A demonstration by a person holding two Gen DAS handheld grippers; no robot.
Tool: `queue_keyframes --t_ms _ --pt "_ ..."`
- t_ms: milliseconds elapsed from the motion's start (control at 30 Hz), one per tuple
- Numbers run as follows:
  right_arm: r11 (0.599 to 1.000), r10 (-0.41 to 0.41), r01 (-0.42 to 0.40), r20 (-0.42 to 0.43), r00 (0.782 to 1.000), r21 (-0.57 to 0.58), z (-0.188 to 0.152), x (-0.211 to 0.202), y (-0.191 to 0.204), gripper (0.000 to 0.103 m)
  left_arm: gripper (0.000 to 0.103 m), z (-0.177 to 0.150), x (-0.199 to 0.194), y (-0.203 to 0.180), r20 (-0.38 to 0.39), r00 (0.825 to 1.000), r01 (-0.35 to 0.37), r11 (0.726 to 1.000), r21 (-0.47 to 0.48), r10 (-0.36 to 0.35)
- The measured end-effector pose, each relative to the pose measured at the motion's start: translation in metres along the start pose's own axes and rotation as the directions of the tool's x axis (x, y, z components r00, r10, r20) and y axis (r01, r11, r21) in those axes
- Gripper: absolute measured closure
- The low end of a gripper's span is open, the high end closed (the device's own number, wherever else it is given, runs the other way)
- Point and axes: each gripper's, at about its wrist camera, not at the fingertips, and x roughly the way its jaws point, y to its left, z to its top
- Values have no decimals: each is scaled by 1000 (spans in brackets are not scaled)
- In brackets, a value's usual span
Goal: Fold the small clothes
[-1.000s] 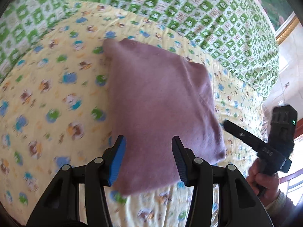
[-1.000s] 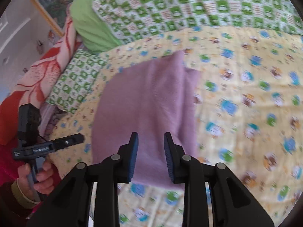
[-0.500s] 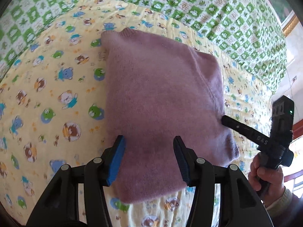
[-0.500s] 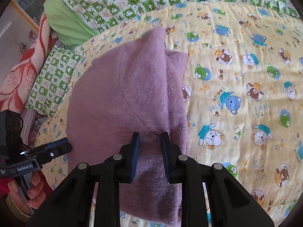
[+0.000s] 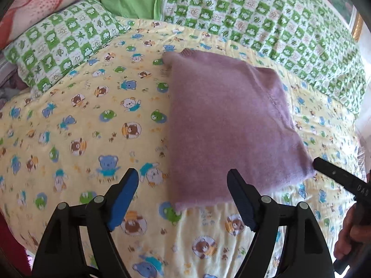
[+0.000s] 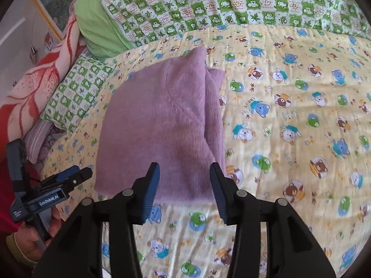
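Garment: purple knit sweater (image 5: 231,125), folded into a thick rectangle, lying flat on the bed's yellow bear-print sheet (image 5: 92,120), near its middle; green checked quilt (image 5: 266,23) behind it.
Feel (judged): light, soft, fuzzy knit; limp, no stiffness; layers likely to slide apart or sag if lifted by one edge.
Layers: from the right wrist view, a narrower fold shows along the sweater's right side (image 6: 214,106).
Left hand-held gripper (image 5: 183,194): jaws have just been opening, now spread wide; near corner of the sweater sits between them, pads not touching it.
Right hand-held gripper (image 6: 184,186): jaws have just been opening; near edge lies in the gap, unpinched.
Where to hold (judged): pinch all layers at the two near corners together, or scoop under the near edge.
Risk (judged): a top-layer-only pinch unfolds it.
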Motion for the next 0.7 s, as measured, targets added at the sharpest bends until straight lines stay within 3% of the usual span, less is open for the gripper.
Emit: queue_keyframes --t_ms 100,367,500,700 --pt "1000 -6 6 -1 1000 -17 -14 -3 6 56 24 -14 -7 -5 14 1000 -24 999 37 23" --pt "997 -36 36 6 999 -65 -50 -6 18 39 20 -45 -16 -16 22 995 -97 986 138 95" --pt "995 -45 47 21 999 -93 -61 -9 23 32 18 -49 -22 -21 47 990 -140 972 186 134" --pt "985 -71 80 64 995 -152 -64 -20 32 25 17 -40 -41 -24 112 984 -155 970 188 136"
